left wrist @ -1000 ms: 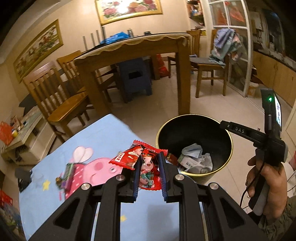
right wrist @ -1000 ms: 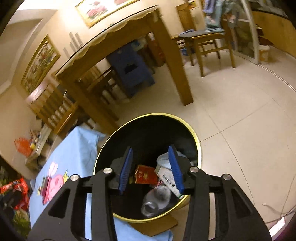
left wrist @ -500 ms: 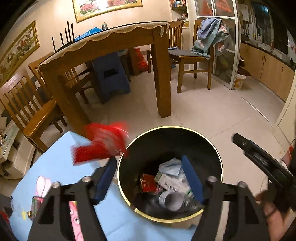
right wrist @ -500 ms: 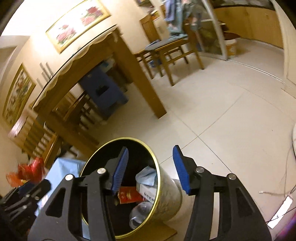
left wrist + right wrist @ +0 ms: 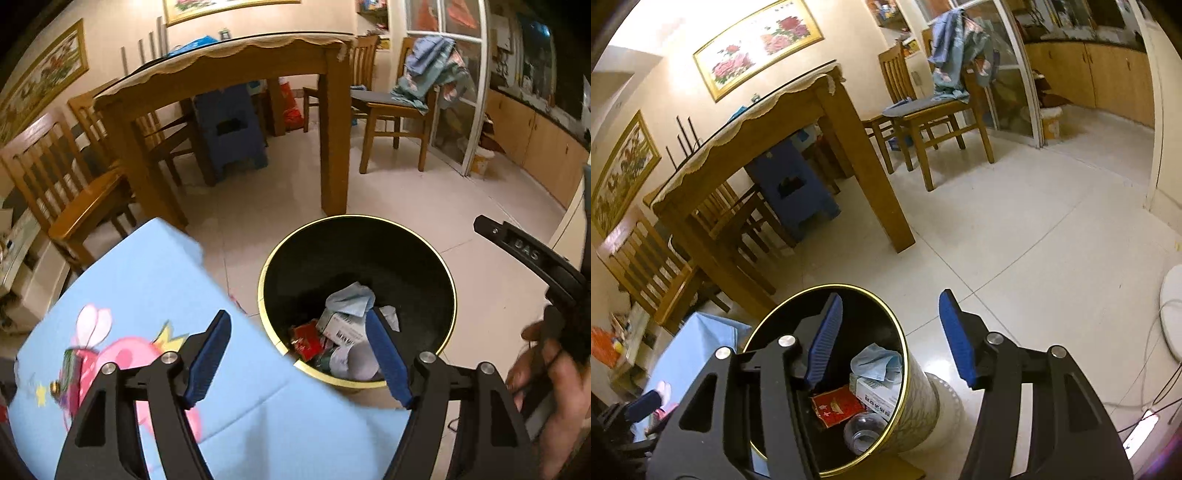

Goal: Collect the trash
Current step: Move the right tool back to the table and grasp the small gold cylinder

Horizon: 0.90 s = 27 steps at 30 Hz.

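Jaws of left gripper [image 5: 297, 360] opening wide, empty; right gripper [image 5: 890, 338] opening, empty. Next: swing left to small wrapper [image 5: 68, 369] on blue cartoon-print cloth [image 5: 155, 273], then round gold-rimmed black bin [image 5: 448, 280].

Both tongs [image 5: 299, 354] [image 5: 890, 338] opening, empty

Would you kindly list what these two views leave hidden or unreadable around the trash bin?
- Trash bin bottom: left wrist view, covered by the rubbish.
- White box print: right wrist view, too small to read.
- Wrapper on the blue cloth: left wrist view, blurred.
- Left gripper: right wrist view, cut off by the edge.
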Motion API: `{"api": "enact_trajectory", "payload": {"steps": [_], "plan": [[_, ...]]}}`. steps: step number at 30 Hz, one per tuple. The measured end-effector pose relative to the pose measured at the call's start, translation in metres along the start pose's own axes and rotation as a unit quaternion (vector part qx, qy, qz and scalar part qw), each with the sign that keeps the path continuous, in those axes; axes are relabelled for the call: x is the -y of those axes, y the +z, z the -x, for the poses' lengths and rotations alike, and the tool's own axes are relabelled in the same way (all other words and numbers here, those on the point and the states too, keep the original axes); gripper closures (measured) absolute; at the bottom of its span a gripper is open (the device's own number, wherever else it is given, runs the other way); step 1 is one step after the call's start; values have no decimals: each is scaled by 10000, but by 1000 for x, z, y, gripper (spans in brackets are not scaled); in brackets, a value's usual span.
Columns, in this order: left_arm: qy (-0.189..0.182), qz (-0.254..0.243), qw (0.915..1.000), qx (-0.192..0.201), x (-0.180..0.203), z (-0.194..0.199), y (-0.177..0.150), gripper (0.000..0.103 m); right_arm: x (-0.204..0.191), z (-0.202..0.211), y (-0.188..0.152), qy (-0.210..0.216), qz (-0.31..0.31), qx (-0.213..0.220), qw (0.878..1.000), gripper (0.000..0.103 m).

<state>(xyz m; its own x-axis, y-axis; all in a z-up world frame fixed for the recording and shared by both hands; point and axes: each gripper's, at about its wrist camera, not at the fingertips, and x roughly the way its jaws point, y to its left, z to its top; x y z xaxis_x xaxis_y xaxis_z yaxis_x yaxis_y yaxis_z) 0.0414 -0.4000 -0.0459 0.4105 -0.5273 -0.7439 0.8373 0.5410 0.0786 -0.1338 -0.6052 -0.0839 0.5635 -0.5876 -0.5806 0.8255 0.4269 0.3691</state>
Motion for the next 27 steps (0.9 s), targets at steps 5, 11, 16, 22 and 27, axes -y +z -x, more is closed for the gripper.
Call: {"api": "enact_trajectory", "payload": {"steps": [5,11,16,22,27], "plan": [[-67,334,9994,54,-31,20,-12,23,-14,-3,-4,-34,220,-84,9997,47],[-69,881,9959,207,-73,57,-37,23,-51,2,-13,137,939,26,9955,46],[480,1271,9904,244,-136,88,-87,23,-72,3,-23,289,1285,40,9913,46],[1522,1886,9700,211,-233,120,-143,21,-95,7,-33,760,1336,-174,9880,45],[2096,2494,9451,257,-310,136,-171,21,-184,13,-62,1917,1980,-1027,9558,44]]}}
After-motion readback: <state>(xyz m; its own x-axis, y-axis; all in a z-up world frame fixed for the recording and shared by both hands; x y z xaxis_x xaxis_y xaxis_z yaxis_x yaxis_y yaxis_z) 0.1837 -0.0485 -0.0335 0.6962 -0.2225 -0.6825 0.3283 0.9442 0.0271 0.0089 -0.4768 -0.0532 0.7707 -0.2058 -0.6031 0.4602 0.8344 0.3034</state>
